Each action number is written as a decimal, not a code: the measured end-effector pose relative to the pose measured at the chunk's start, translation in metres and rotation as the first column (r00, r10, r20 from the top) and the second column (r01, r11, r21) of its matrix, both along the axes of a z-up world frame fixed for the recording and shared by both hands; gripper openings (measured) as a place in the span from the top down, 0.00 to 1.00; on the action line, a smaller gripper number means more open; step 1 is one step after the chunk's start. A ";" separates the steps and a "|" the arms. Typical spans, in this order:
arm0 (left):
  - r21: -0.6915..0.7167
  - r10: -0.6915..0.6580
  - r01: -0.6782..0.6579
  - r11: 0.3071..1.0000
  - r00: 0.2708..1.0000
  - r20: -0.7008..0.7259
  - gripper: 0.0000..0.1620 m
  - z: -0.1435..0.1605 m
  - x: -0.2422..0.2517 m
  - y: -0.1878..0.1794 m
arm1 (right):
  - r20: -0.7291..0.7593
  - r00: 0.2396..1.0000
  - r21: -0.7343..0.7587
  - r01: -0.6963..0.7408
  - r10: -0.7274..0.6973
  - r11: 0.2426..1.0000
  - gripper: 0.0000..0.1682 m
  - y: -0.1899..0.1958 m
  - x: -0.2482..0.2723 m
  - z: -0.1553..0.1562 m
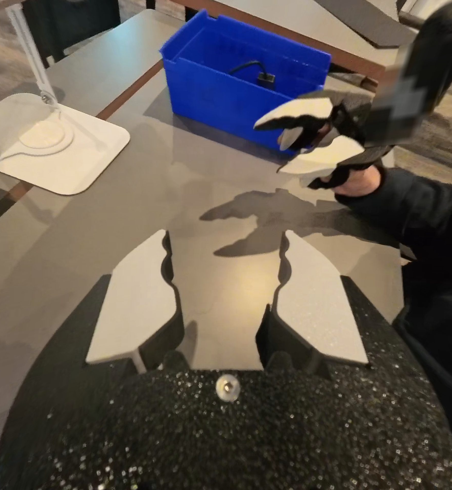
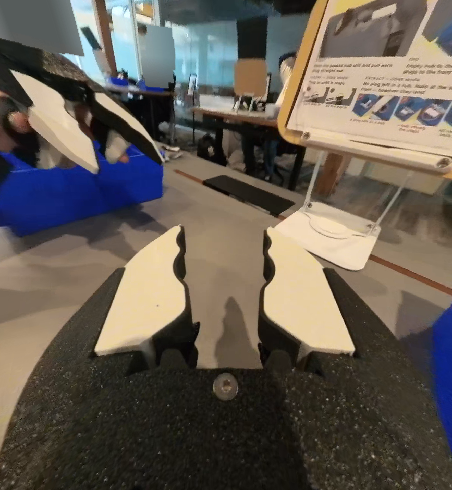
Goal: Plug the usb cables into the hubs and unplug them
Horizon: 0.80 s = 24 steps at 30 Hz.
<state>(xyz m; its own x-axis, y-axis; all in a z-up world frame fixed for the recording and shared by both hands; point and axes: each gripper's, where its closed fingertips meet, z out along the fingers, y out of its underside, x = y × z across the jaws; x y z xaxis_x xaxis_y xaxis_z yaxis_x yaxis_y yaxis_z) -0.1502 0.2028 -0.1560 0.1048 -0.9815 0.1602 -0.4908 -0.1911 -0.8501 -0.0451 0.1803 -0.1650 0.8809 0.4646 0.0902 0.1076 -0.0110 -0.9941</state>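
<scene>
While your grey table [image 1: 145,201] fills both views, its edges are cut off. At 12 o'clock in the left wrist view sits the blue bin [image 1: 219,103]; only a black USB cable [image 1: 246,66] w/ its plug end shows over the wall, rest hidden, no hub seen. Sign stand [image 2: 333,238] at 2 o'clock in the right view, top cropped. Your left gripper [image 1: 224,238] has fingers spread wide, holding nothing. Your right gripper [image 2: 223,233] is likewise parted and empty, hovering by the bin's near corner at 2 o'clock, motion-blurred.
</scene>
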 end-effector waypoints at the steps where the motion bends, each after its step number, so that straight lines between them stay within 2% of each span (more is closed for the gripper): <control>1: 0.001 0.014 -0.014 1.000 1.000 0.001 0.52 0.000 -0.002 0.003 | -0.017 1.000 0.029 0.015 -0.014 0.999 0.67 0.003 0.000 -0.006; 5: 0.007 0.080 -0.080 0.997 0.997 0.017 0.52 0.004 -0.014 0.018 | -0.024 0.999 0.093 0.028 -0.026 0.995 0.70 0.000 -0.006 -0.035; 8: 0.031 0.158 -0.158 0.987 0.987 0.022 0.52 0.011 -0.032 0.031 | 0.018 1.000 0.185 0.022 -0.026 0.983 0.73 -0.006 -0.012 -0.026; 11: 0.091 0.315 -0.314 0.945 0.949 0.004 0.54 0.021 -0.072 0.052 | 0.054 0.997 0.255 0.035 -0.050 0.966 0.76 -0.011 -0.012 -0.019; 13: 0.133 0.470 -0.467 0.874 0.883 0.013 0.55 0.032 -0.113 0.071 | 0.057 0.996 0.259 0.047 -0.064 0.965 0.77 -0.011 -0.010 -0.020; 15: 0.164 0.633 -0.631 0.758 0.773 0.048 0.56 0.044 -0.162 0.089 | 0.037 0.998 0.253 0.047 -0.058 0.966 0.77 -0.010 -0.008 -0.021; 18: 0.314 0.862 -0.844 0.435 0.491 0.128 0.58 0.061 -0.252 0.118 | 0.017 0.998 0.243 0.053 -0.059 0.969 0.78 -0.007 -0.005 -0.022; 19: 0.338 0.888 -0.866 0.368 0.436 0.149 0.60 0.063 -0.271 0.121 | 0.012 0.998 0.240 0.051 -0.055 0.969 0.79 -0.006 -0.005 -0.023; 20: 0.327 0.899 -0.880 0.344 0.409 0.157 0.62 0.062 -0.282 0.122 | 0.006 0.999 0.238 0.048 -0.050 0.970 0.79 -0.006 -0.004 -0.023; 24: 0.247 0.910 -0.902 0.354 0.393 0.134 0.62 0.053 -0.289 0.123 | -0.019 0.999 0.237 0.053 -0.050 0.970 0.80 -0.008 0.000 -0.022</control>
